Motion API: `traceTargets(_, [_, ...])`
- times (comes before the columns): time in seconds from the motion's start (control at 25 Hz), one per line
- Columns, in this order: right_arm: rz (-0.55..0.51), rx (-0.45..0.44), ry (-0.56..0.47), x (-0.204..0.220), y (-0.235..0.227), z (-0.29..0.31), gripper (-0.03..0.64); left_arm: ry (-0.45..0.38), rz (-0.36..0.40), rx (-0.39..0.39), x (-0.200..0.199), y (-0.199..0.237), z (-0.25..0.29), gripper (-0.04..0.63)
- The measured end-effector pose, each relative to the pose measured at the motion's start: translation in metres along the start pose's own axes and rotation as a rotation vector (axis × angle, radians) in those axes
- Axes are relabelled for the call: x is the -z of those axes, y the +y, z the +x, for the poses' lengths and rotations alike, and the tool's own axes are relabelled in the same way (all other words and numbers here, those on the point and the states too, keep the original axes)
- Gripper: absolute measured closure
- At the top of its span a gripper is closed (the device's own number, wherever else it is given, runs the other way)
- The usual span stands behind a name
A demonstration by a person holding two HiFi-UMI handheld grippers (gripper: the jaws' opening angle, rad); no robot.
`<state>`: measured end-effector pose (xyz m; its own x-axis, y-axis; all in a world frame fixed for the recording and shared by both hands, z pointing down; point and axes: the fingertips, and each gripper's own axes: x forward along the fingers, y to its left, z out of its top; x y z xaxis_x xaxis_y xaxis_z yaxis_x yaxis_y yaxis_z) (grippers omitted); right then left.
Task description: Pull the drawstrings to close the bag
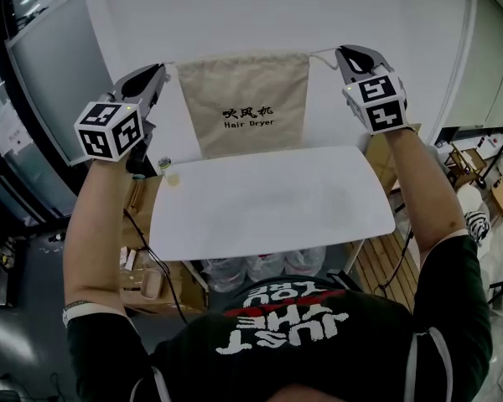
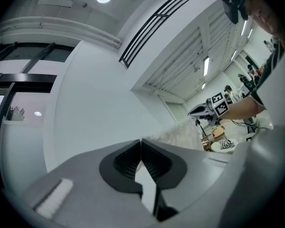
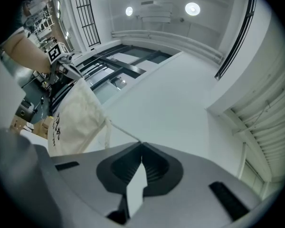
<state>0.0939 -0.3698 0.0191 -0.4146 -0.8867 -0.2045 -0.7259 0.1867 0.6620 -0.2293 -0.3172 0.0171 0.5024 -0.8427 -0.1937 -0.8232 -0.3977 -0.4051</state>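
Drawstrings [image 3: 124, 132] are being pinched on both sides: the left gripper [image 1: 160, 70] is being clamped shut on one, the right gripper [image 1: 344, 54] shut on the other, with that cord being drawn taut from the bag's corner into the closed jaws. The beige bag [image 1: 245, 103], printed "Hair Dryer", is being hung between both grippers, mouth stretched level, above the white bench [image 1: 268, 199]
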Motion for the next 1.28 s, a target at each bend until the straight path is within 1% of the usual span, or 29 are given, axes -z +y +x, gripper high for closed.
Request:
traceTargets(0.16, [-0.021,0.024,0.02,0.0,-0.005,0.0,0.607,0.034,0.049,-0.011,0.0,0.0,0.001,0.584])
traceTargets(0.28, [-0.046,0.037,0.027,-0.001,-0.009,0.001,0.607,0.056,0.073,-0.009,0.002,0.002,0.001,0.584])
traceTargets(0.6, [-0.111,0.062,0.054,0.011,-0.019,0.006,0.607,0.108,0.152,-0.007,0.008,0.012,-0.002,0.586])
traceTargets(0.92, [-0.11,0.091,0.086,0.026,-0.034,0.005,0.607,0.167,0.258,-0.025,0.017,0.02,-0.005,0.586])
traceTargets(1.12, [-0.159,0.111,0.108,0.033,-0.04,0.007,0.607,0.191,0.318,-0.026,0.02,0.022,-0.004,0.586])
traceTargets(1.28, [-0.158,0.12,0.118,0.037,-0.045,0.006,0.607,0.209,0.355,-0.02,0.021,0.021,-0.002,0.586])
